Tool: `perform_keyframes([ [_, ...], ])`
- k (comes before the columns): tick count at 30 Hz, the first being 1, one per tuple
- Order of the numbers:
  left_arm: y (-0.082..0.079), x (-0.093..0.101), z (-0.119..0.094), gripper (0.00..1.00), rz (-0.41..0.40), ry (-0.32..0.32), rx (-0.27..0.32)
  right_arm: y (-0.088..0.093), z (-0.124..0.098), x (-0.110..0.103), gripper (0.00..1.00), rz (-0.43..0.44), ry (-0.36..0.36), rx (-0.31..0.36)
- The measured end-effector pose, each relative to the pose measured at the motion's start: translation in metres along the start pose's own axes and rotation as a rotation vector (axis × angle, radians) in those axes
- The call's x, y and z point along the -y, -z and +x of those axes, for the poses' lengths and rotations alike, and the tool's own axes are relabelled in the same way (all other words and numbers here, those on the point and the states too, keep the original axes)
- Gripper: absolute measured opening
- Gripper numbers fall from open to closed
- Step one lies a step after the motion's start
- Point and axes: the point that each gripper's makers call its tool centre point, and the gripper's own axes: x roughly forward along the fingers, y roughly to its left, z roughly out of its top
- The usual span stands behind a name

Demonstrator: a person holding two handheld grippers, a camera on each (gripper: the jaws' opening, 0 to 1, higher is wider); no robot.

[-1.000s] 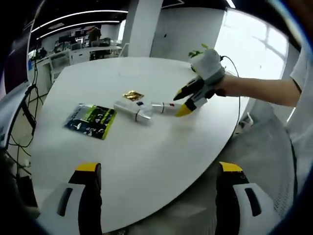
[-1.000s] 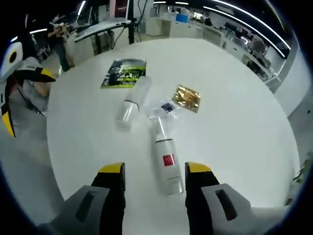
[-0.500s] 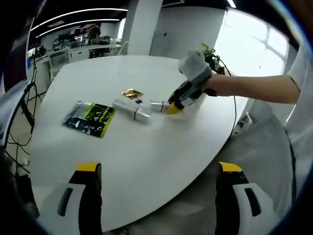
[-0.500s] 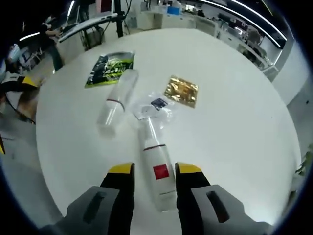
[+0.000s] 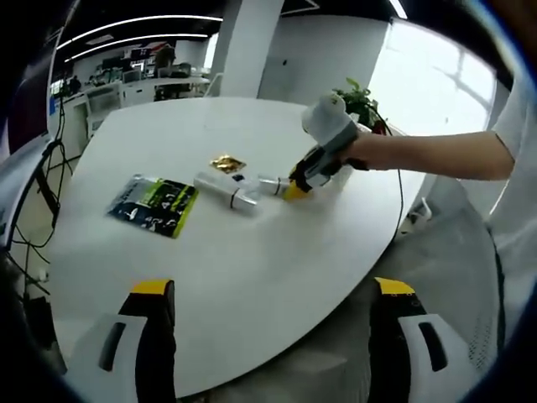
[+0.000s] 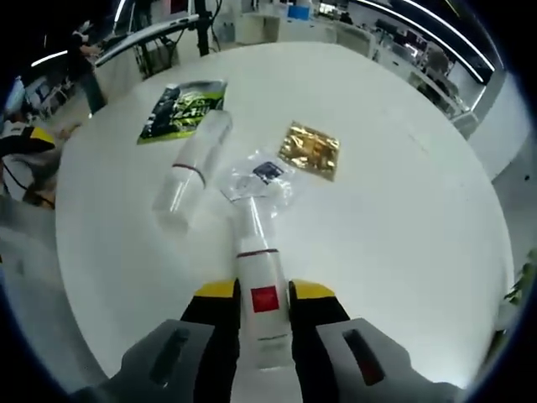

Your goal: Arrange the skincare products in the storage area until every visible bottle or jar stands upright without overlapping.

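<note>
On white table (image 6: 403, 218), bottle (image 6: 258, 302) lying flat, lengthwise between right claw (image 6: 262, 295) jaws

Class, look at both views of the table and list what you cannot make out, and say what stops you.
- White bottle, right gripper view: its base is hidden between the right gripper jaws.
- Green packet, both views: print too small to read.
- Gold sachet: label unreadable, too small.
- Clear bottle: contents unclear through glare.
- Left gripper, left gripper view: lower body cut off by the edge.
</note>
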Motion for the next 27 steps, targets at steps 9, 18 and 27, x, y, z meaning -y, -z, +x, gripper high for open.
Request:
perform_keyframes([
  [9, 0.000, 0.001, 0.001, 0.89, 0.004, 0.004, -0.006, 0.000, 0.001, -0.002, 0.21, -0.022, -0.013, -0.016],
  [18, -0.002, 0.000, -0.001, 0.89, 0.007, 0.009, 0.005, 0.000, 0.003, -0.006, 0.20, -0.008, 0.018, -0.001],
  [27, -0.016, 0.000, -0.009, 0.88, -0.056, 0.018, 0.068, -0.003, -0.012, -0.007, 0.19, 0.021, 0.051, 0.090],
])
